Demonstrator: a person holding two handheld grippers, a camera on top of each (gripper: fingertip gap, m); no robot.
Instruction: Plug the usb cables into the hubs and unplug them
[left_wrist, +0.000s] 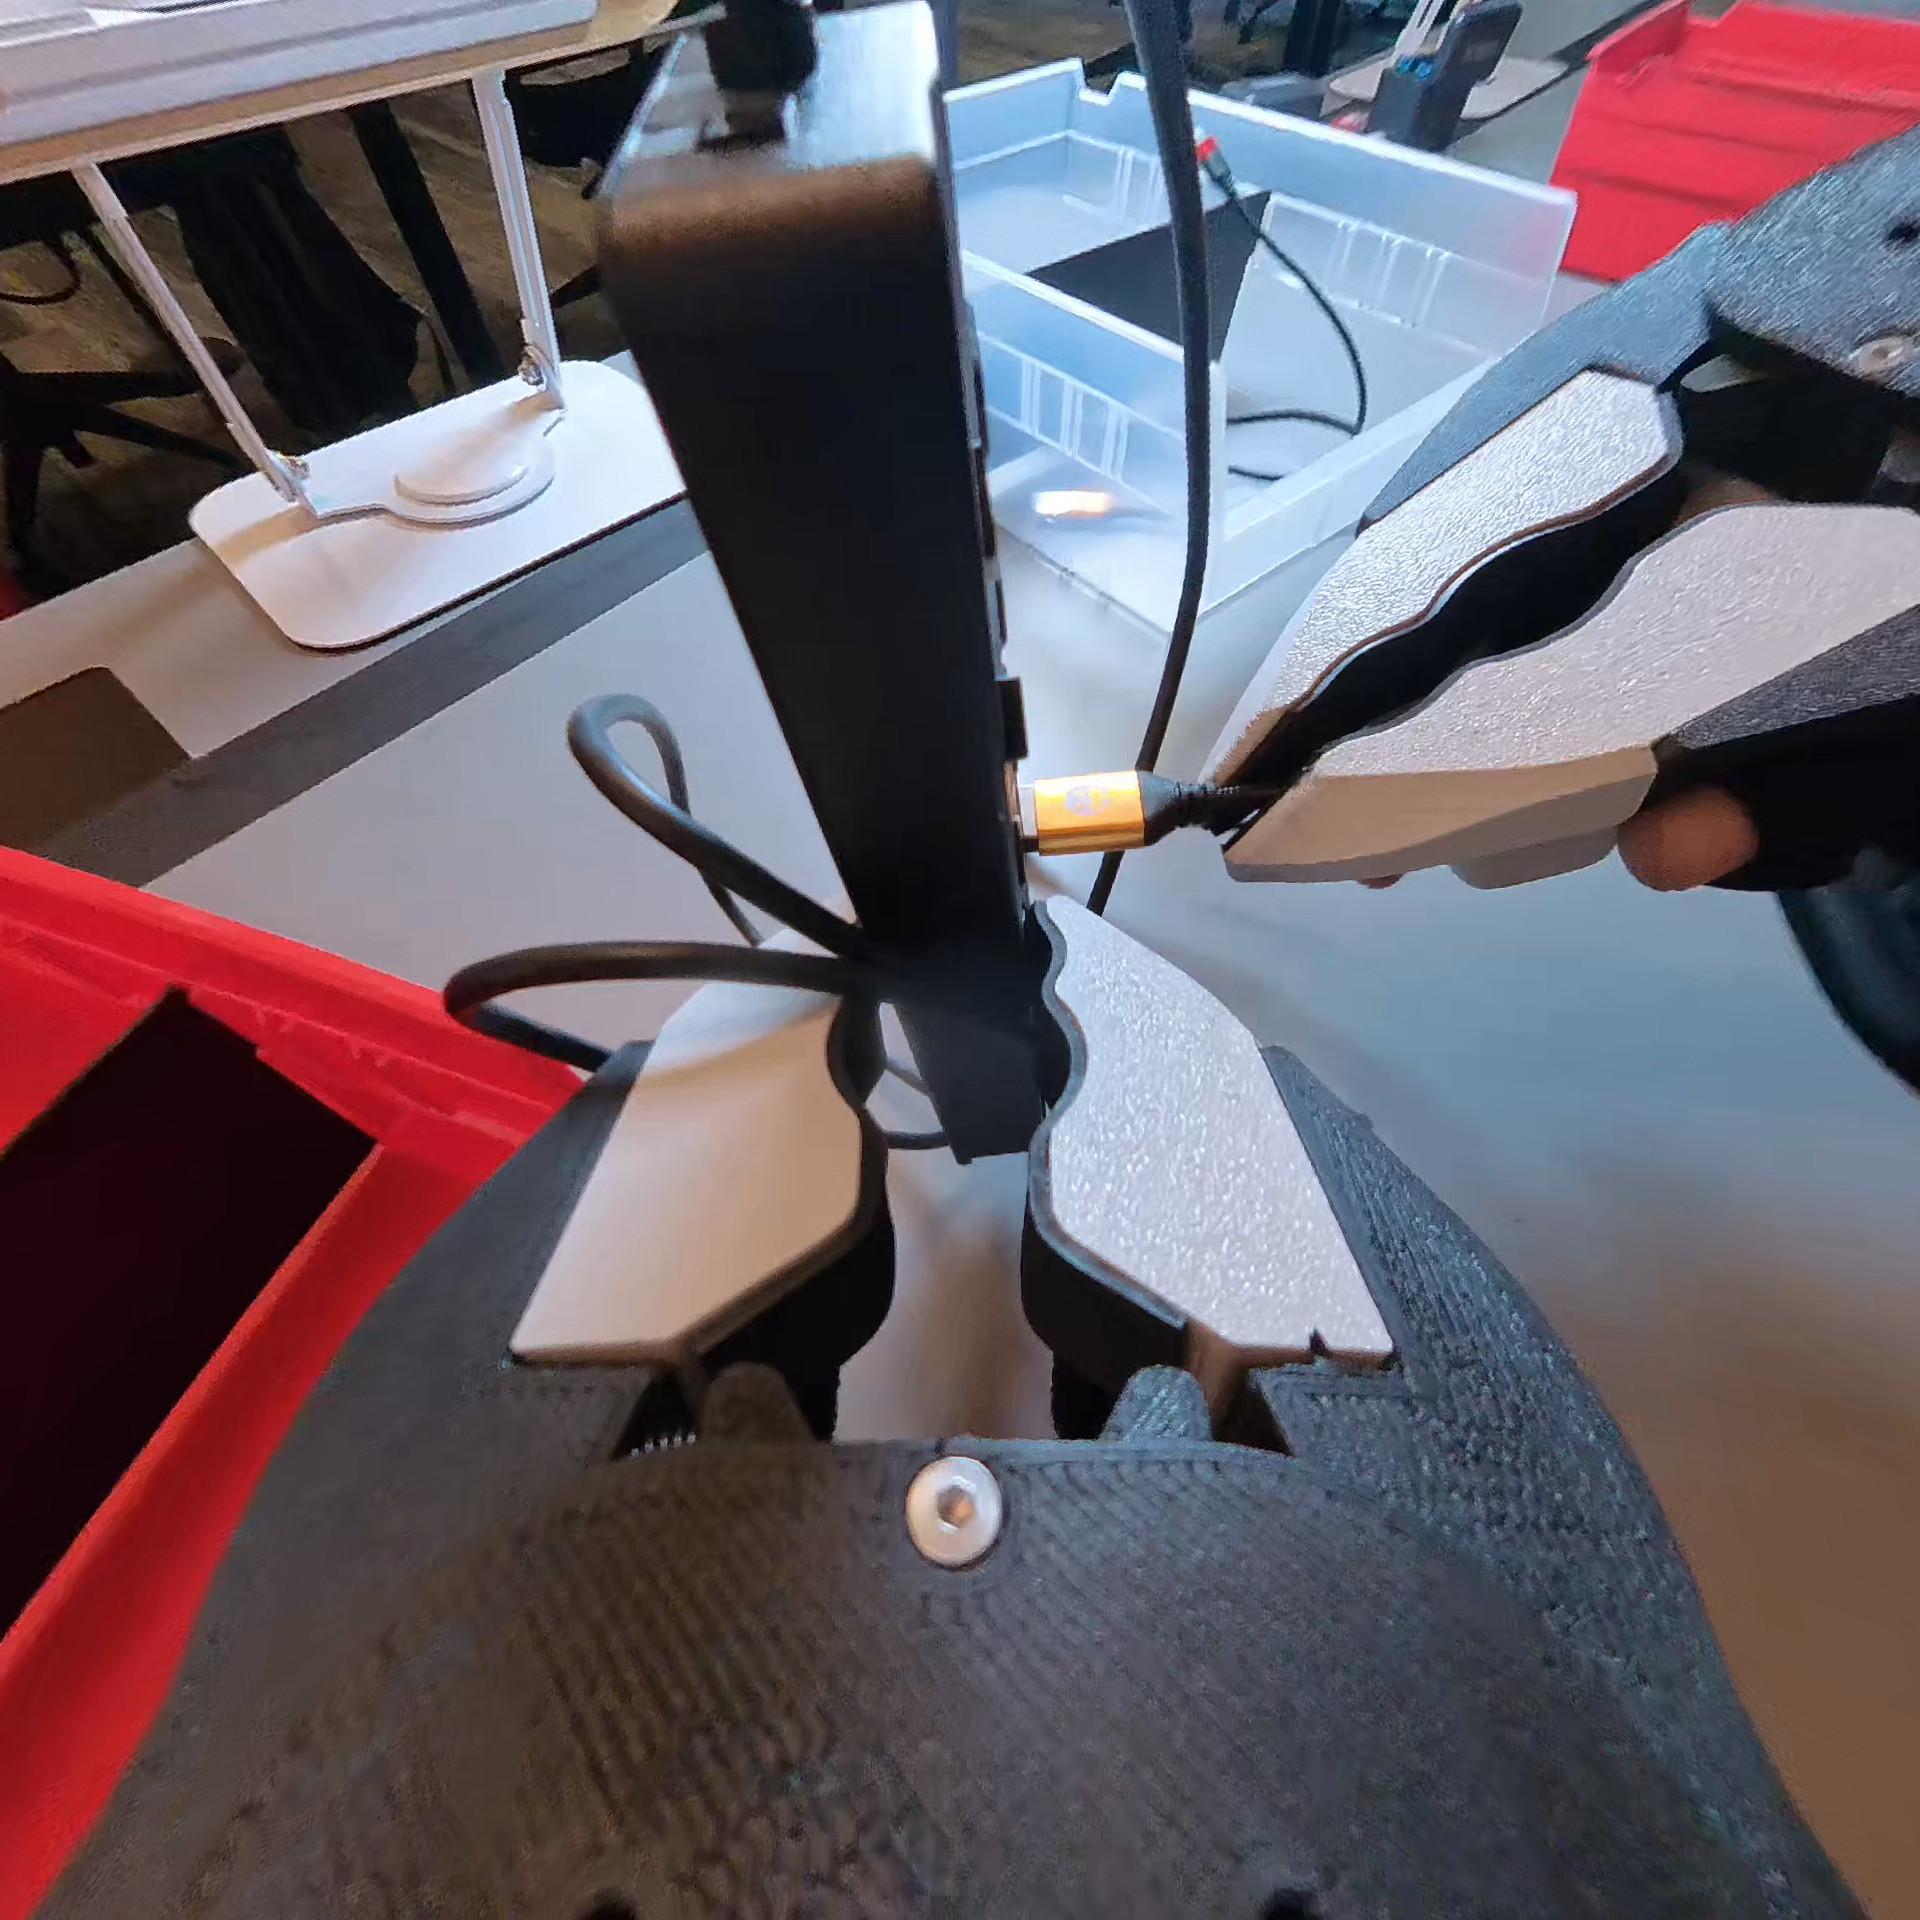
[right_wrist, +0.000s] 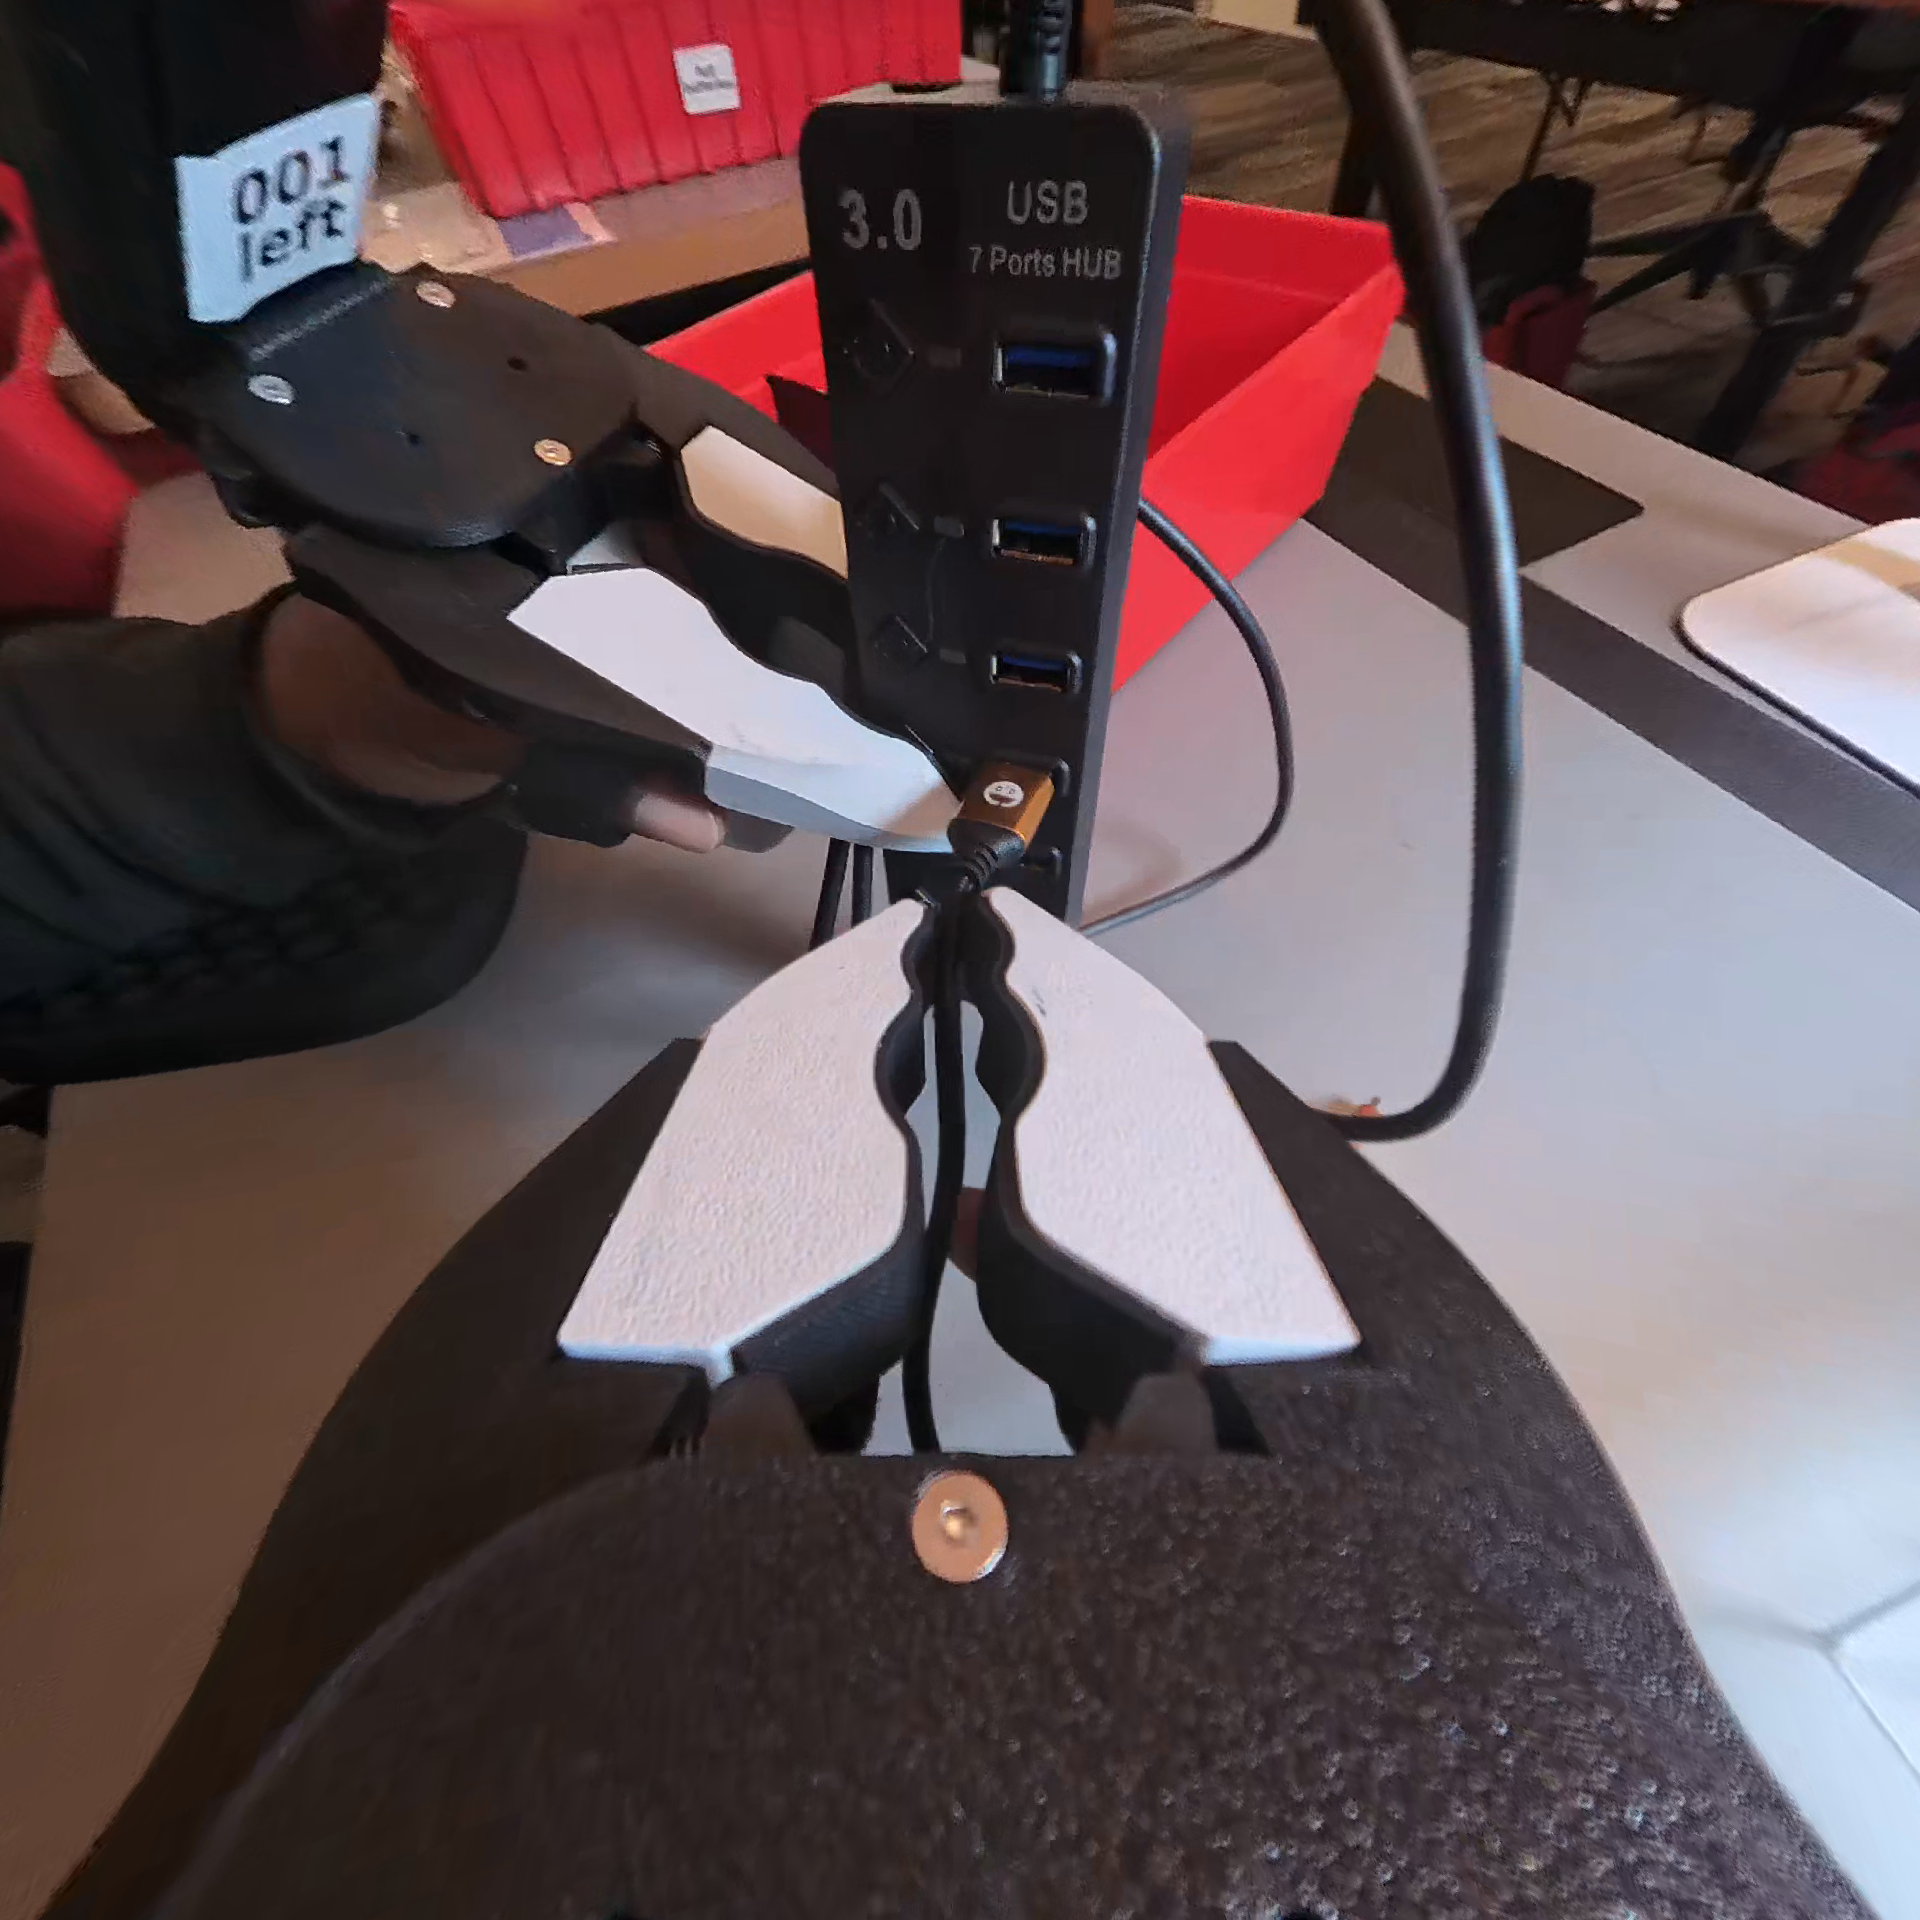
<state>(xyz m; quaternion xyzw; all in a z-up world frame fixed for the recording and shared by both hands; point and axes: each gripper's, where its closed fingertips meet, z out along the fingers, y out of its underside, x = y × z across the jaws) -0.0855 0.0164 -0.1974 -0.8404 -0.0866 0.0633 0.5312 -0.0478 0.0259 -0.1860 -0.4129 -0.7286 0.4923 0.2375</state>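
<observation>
Black USB hub upright, long axis vertical, lower end clenched in left gripper; gold-shelled USB plug seated sideways in a lower port, cable pinched by right gripper.

Matt black plastic hub; glossy gold metal plug.

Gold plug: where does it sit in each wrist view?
Left wrist view: gold plug right of centre, in the black hub's right edge.
Right wrist view: centre, in the hub's face, above the right gripper.
Shared landmark: the hub.
</observation>
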